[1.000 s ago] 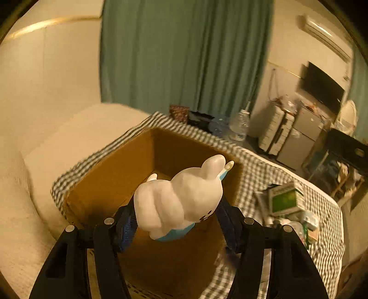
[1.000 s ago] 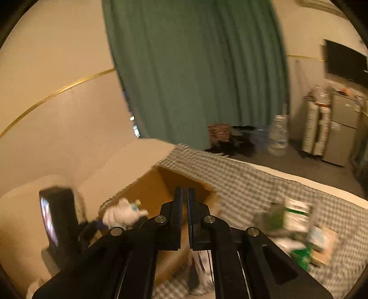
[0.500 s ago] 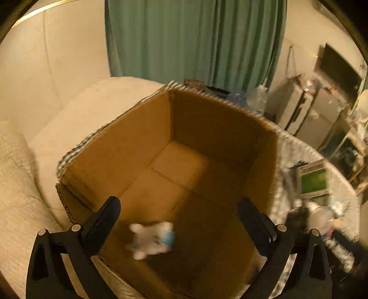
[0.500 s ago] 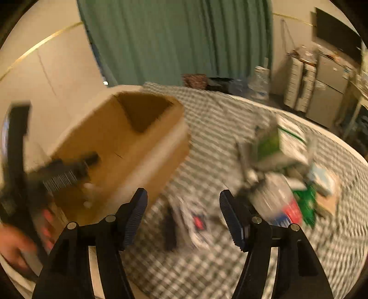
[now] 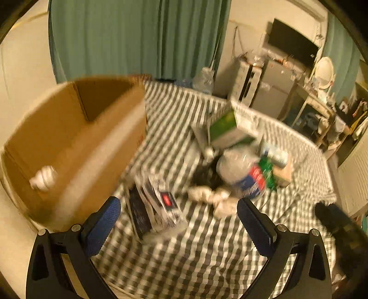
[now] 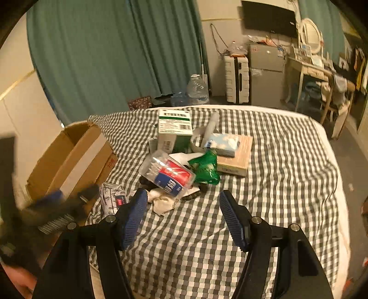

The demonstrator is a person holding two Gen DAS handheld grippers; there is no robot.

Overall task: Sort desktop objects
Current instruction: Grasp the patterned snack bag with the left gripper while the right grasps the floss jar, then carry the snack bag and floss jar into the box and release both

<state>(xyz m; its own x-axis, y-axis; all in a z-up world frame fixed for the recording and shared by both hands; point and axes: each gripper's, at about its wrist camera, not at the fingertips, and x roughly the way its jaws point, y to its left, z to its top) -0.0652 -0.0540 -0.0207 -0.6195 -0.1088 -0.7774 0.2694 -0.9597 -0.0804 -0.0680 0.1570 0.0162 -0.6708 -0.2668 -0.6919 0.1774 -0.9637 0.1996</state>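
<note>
A: Left gripper (image 5: 179, 212) spread wide, fingers having just opened, nothing between them, over the checked bed (image 6: 287, 161)!
B: And the white toy (image 5: 43, 178) lies in the box (image 5: 76, 138).
A: Right gripper (image 6: 183, 204) partly open too, empty, having just parted, pointing at the clutter: jar (image 6: 169, 176), green bag (image 6: 204, 166).

At twelve o'clock I face teal curtains (image 6: 115, 53); at two o'clock a white suitcase (image 6: 237, 79), a small grey fridge (image 6: 266, 80) and a dark television (image 6: 268, 17).
</note>
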